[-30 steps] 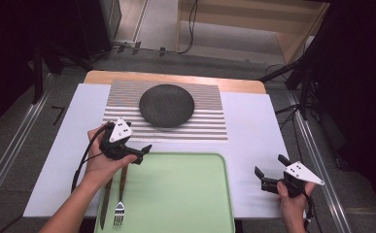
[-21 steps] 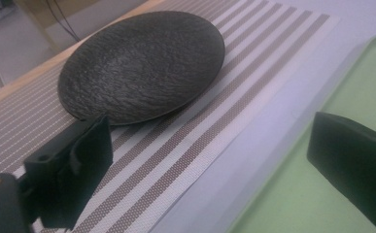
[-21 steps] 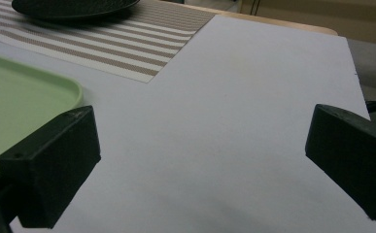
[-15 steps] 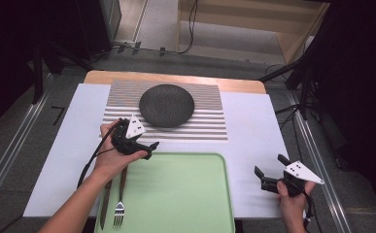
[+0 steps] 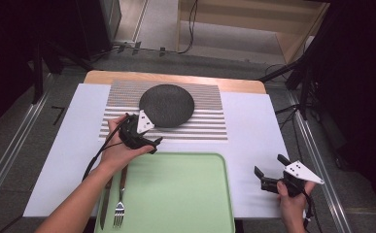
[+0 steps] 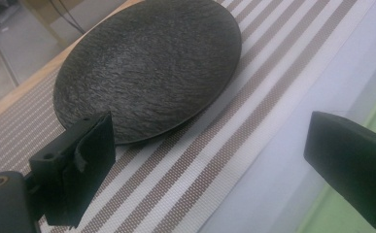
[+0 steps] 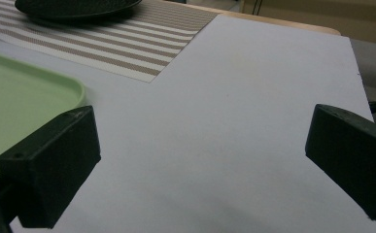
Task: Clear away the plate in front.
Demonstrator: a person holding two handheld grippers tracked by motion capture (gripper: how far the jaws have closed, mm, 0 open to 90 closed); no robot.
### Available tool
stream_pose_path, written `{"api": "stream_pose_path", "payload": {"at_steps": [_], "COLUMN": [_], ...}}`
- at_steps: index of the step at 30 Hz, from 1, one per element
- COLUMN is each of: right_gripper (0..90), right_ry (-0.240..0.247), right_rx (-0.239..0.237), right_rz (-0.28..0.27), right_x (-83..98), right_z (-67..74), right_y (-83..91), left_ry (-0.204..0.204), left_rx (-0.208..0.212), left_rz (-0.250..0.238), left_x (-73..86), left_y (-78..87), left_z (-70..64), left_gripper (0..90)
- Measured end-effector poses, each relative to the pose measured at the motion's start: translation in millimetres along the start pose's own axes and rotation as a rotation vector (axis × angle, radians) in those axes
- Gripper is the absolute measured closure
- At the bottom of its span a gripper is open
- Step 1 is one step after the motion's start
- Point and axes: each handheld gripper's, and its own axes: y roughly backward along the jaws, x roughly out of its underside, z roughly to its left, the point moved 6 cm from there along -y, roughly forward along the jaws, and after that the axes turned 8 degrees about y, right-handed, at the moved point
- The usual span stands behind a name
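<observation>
Table (image 5: pixel 253 141): white sheet covering most of the top, bare wood strip along the far edge.

Tray (image 5: pixel 185 194): pale green, rounded corners, on the near middle of the table. Bare inside. In the right gripper view its corner (image 7: pixel 25 92) shows at the left.

Striped mat (image 5: pixel 210 116): brown and white lines, lying on the far half of the table, just beyond the tray. Seen close up in the left gripper view (image 6: pixel 214 145).

Plate (image 5: pixel 166 105): round, dark grey, rough surface, flat on the mat, left of its centre. In the left gripper view (image 6: pixel 146 68) it sits just ahead of the jaws, its near rim close to the left-hand jaw as pictured; contact cannot be judged. In the right gripper view (image 7: pixel 74 7) it lies far off at the top left.

Left gripper (image 5: pixel 150 141): held in the left hand (image 5: pixel 120 148) over the near edge of the mat, between plate and tray, close to the plate's near left rim. Jaws spread wide, nothing between them; mat visible in the gap.

Right gripper (image 5: pixel 268 171): held in the right hand (image 5: pixel 292 204) at the near right of the table, right of the tray, well apart from the plate. Jaws spread wide, bare white sheet between them.

Fork (image 5: pixel 121 199) and knife (image 5: pixel 106 204): side by side on the tray's left edge, under the left forearm.
</observation>
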Motion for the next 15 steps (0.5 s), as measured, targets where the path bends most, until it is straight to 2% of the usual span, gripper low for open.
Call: {"api": "stream_pose_path", "payload": {"at_steps": [2, 9, 15], "right_gripper": [0.0, 0.0, 0.0], "right_ry": [0.002, 0.005, 0.006], "right_rx": [0.0, -0.005, -0.006], "right_rz": [0.0, 0.001, 0.003], "right_x": [0.0, 0.1, 0.2], "right_z": [-0.2, 0.0, 0.2], "right_y": [-0.1, -0.6, -0.9], "left_ry": [-0.007, -0.05, -0.116], "left_rx": [-0.013, -0.057, -0.072], "left_rz": [-0.007, 0.023, 0.044], "left_x": [-0.9, -1.3, -2.0], "left_y": [-2.4, -15.2, -24.2], "left_z": [-0.6, -0.9, -4.7], "left_gripper": [4.4, 6.3, 12.4]}}
